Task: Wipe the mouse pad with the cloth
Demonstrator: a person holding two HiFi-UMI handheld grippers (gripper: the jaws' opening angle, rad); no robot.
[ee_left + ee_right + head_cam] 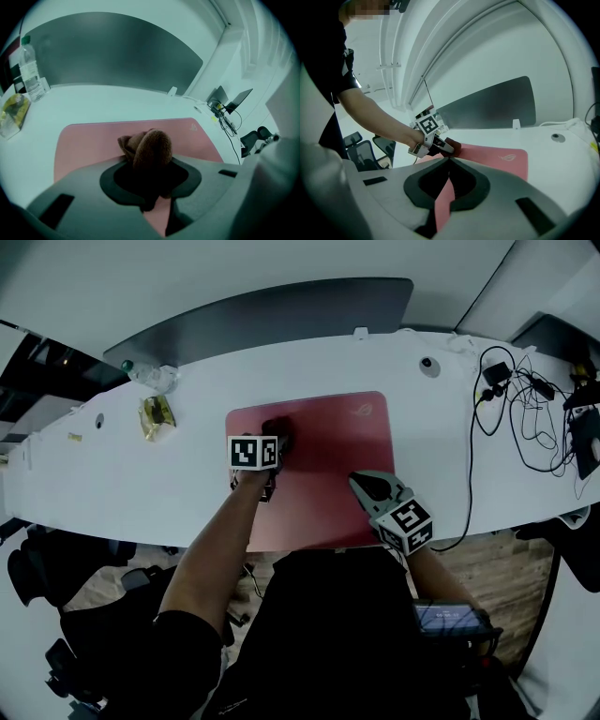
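1. While my left gripper (274, 448) clamps a bunched brown cloth (278, 432) between its jaws, the wad sits on the pink mouse pad (328, 456), toward the pad's far left corner.
2. Seen along that gripper, the cloth fills the gap between the jaws and bulges out past the tips onto the pad.
3. My right gripper (364, 486) is over the pad's near right part, its jaws pressed together at the tips with nothing between them; I cannot tell whether it touches the pad.
4. Under the pad is a white desk (141, 474), and the pad's near edge reaches the desk's front edge.
5. Left of the pad lies a yellow wrapper (157, 415), with a clear water bottle (150, 374) just beyond it.
6. Well to the right of the pad sprawl black cables (516, 409); behind the pad stands a grey partition panel (281, 310).
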